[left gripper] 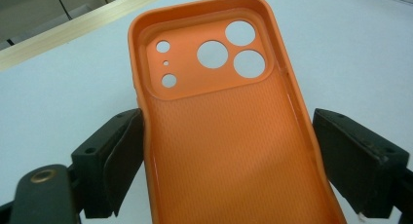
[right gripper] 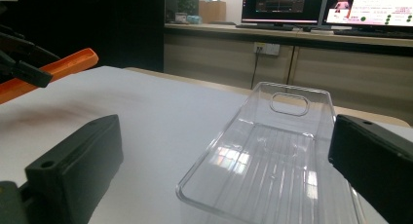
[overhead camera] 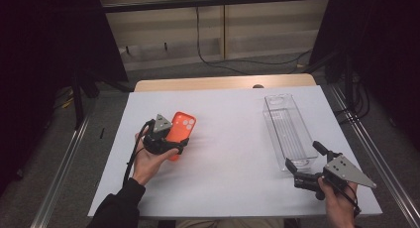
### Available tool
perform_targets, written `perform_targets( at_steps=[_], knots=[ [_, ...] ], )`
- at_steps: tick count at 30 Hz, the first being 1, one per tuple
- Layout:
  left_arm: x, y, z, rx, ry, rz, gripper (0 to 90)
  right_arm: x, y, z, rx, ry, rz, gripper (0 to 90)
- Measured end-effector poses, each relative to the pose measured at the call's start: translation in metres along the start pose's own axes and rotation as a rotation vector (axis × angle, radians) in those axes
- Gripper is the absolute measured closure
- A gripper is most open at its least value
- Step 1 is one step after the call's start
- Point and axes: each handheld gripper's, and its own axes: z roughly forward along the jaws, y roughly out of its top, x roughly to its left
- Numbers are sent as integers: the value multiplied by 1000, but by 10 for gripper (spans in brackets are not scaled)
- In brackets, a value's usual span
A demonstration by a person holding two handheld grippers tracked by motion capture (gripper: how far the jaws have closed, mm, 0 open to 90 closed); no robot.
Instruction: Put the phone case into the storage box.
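An orange phone case (overhead camera: 182,125) with its hollow side up is between the jaws of my left gripper (overhead camera: 173,144), which is shut on its long edges near the lower end. In the left gripper view the case (left gripper: 229,136) shows its camera holes at the far end, and both pads of the left gripper (left gripper: 229,156) press its sides. The right gripper view shows the case (right gripper: 53,70) held a little above the white sheet. My right gripper (overhead camera: 304,156) stands open at the near end of an empty clear plastic tray (overhead camera: 287,129), its jaws either side of the tray (right gripper: 272,156).
A white sheet (overhead camera: 233,153) covers the wooden table (overhead camera: 223,83). Metal rails run along both sides of the table, and cables lie on the floor behind it. Monitors (right gripper: 282,7) stand on a counter beyond the tray.
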Motion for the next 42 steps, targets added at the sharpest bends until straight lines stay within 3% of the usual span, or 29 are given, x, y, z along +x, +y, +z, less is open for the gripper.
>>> perform_targets(
  at_steps=[10,21,24,26,29,33,36,42],
  knots=[
    [-20,1,-5,-33,-36,39,139,12,2,14,27,50,-7,0],
    [-40,1,-1,-35,-52,84,139,25,9,32,30,152,-12,0],
    [-43,0,0,-39,-56,90,139,28,9,38,61,179,-4,0],
    [-44,0,1,-36,-52,101,139,34,10,44,96,188,-26,0],
    [-47,0,1,-46,-54,104,139,40,11,51,103,218,-31,0],
    [-51,1,0,-54,-61,109,139,45,14,58,114,215,-18,6],
    [-55,2,2,-51,-59,122,139,47,15,64,141,183,-2,27],
    [-61,4,5,-60,-76,121,139,51,17,72,164,202,46,48]
  ],
)
